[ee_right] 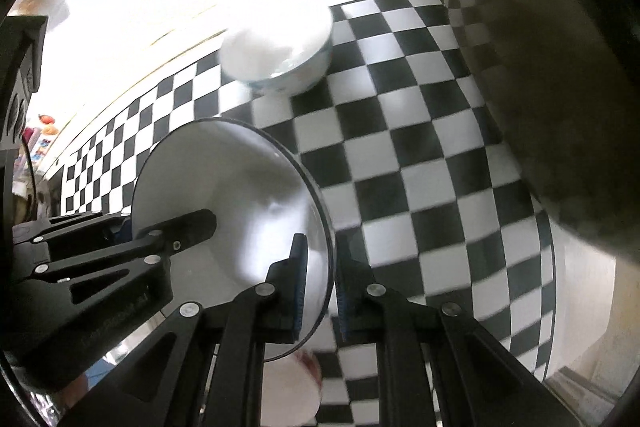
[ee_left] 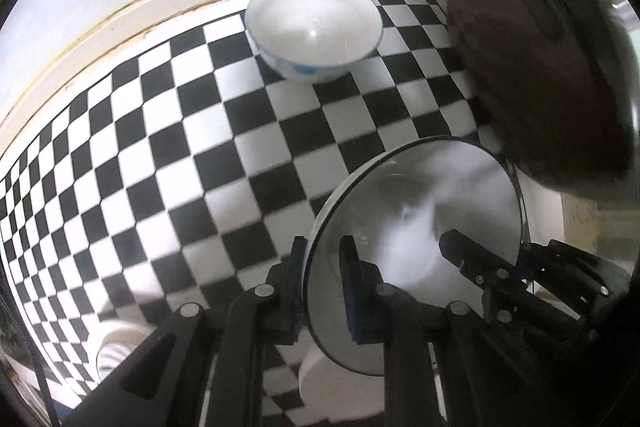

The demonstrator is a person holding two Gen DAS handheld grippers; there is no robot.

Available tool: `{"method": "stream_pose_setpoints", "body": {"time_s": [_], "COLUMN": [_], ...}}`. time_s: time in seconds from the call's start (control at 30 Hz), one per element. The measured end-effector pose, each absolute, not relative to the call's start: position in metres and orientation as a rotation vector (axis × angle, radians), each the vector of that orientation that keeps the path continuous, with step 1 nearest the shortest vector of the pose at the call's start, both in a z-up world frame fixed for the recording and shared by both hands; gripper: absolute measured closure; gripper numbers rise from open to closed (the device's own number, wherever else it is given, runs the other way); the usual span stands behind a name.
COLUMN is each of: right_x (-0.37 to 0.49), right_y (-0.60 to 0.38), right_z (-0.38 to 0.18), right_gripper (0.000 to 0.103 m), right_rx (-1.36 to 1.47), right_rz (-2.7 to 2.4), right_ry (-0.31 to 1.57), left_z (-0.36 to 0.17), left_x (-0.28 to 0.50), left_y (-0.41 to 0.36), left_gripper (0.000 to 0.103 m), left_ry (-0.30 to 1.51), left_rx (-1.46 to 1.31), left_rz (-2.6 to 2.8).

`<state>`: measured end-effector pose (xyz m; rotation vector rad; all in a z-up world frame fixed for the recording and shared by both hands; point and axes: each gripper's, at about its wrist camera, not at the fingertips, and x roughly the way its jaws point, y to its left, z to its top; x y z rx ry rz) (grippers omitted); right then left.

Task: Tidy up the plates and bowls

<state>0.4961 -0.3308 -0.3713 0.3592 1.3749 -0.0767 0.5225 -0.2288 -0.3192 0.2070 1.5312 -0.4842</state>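
Both tongs clamped on one plate (ee_left: 416, 195), opposite rims. Left tongs (ee_left: 322, 287) pinching its near-left edge, pads (ee_left: 298, 283) either side of the rim. Right tongs (ee_right: 320, 287) pinching the far edge in the same way; seen in the left cam as a dark finger (ee_left: 464, 255) lying over the plate's face. Plate white w/ thin dark rim, lifted off the table (ee_left: 160, 131), tilted, face toward both cams. Blur on plate and checks, so exact tilt hard to call.

Bowl (ee_left: 312, 27) white w/ blue marks, upright on the checkered table, beyond the plate, near the back edge. Well apart from the plate. Straight ahead of left tongs, ahead and slightly left of right tongs. Neither tongs free to take it.

Dark round pot or lid (ee_left: 560, 47) right of the plate, close to its rim; prob. cookware, too dim to say more. More white crockery (ee_left: 120, 347) below-left of the plate on the table, plus another white piece (ee_right: 288, 391) right under it; likely a stack, partly hidden by the tongs.

Judgement: carry step under way, plate held two-handed. Next move turns on where the plate goes rel. to that white stack just under it: short drop, level the plate first. Risk: tongs pulling unevenly, rim slipping from one pair; pot close on the right, so keep clear on that side.
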Motion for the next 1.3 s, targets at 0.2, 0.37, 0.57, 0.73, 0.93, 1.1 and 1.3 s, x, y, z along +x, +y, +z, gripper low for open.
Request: {"method": "stream_pose_setpoints", "body": {"time_s": [0.2,0.37,0.57,0.73,0.93,1.1,1.3], "right_x": [0.441,0.385,0.364,0.354,0.351,0.354,0.356], "right_y": [-0.315,-0.327,-0.320,-0.319,-0.319,-0.321,-0.322], "right_z": [-0.359,-0.362,-0.385,-0.396,-0.405,-0.403,-0.399], "right_gripper": [0.088,0.088,0.088,0.088,0.088,0.088,0.087], "right_rx": [0.371,0.390,0.384,0.375,0.380,0.393,0.376], "right_rz": [-0.045,-0.028,-0.028,-0.028,-0.024,-0.013,-0.004], "right_ry": [1.406,1.465,1.518,1.545,1.565,1.577,1.581], "left_z": [-0.308,-0.321,-0.338,-0.351,-0.351,-0.352,-0.356], "left_x": [0.483,0.456,0.434,0.423,0.420,0.418,0.412], "left_y": [-0.201,-0.191,-0.182,-0.184,-0.185,-0.185,-0.187], "left_gripper": [0.089,0.089,0.089,0.089,0.089,0.089,0.089], "left_ry": [1.544,1.581,1.625,1.649,1.631,1.630,1.628], "left_rx": [0.210,0.239,0.267,0.291,0.325,0.335,0.362], "left_rz": [-0.508,-0.507,-0.496,-0.486,-0.472,-0.464,-0.445]}}
